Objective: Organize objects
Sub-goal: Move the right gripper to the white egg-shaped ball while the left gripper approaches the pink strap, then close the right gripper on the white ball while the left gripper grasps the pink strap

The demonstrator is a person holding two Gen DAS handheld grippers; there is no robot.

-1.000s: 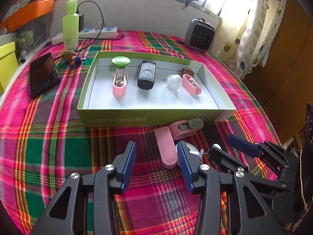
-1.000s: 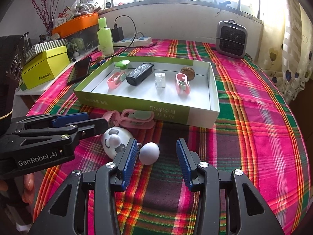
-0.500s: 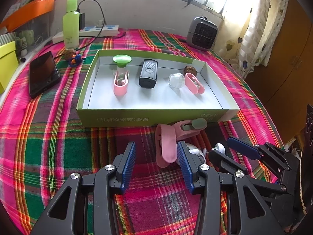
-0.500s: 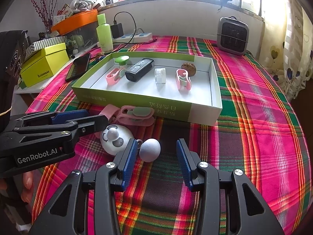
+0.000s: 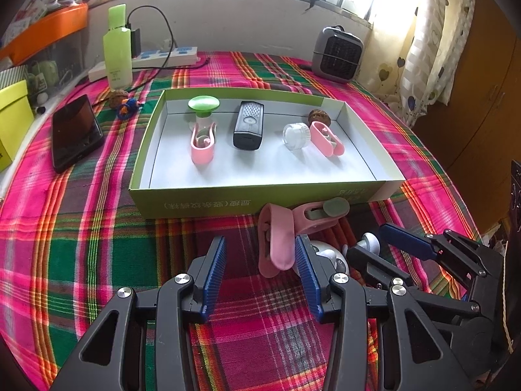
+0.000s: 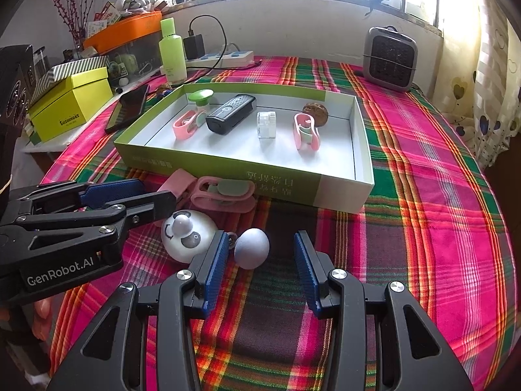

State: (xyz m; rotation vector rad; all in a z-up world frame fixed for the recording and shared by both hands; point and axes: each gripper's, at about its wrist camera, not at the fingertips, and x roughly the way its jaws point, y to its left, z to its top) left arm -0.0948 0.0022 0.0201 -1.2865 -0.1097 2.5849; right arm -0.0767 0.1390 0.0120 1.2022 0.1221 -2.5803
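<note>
Plaid cloth (image 6: 423, 228) in pink, green and red covers the table under both my grippers. My right gripper (image 6: 259, 260) is spread wide with nothing clamped; a small grey ball (image 6: 251, 248) lies on the cloth between its blue pads, nearer the left pad, and I cannot tell whether it touches. Just left of that pad sits a white panda toy (image 6: 187, 236). My left gripper (image 5: 259, 268) is also spread and grips nothing; a pink clip (image 5: 275, 241) lies partly between its pads, its near end close against the right pad. A second pink clip (image 5: 320, 213) with a grey-green button lies just behind the first, close to the front wall of the green box (image 5: 247, 203). Inside the box, from left to right in the left wrist view, are a green-capped bottle (image 5: 203, 110) with a pink clip (image 5: 202, 143) in front of it, a black remote (image 5: 248, 125), a clear jar (image 5: 295, 134), another pink clip (image 5: 325, 138) and a walnut (image 5: 319, 116) in the far right corner. Left of the box lies a phone (image 5: 75, 132), with a tall green bottle (image 5: 118, 49) and a power strip (image 5: 162, 57) further back. A grey heater (image 5: 338, 53) stands by the wall under the window, and a yellow box (image 6: 73, 104) sits off the left edge of the table.
</note>
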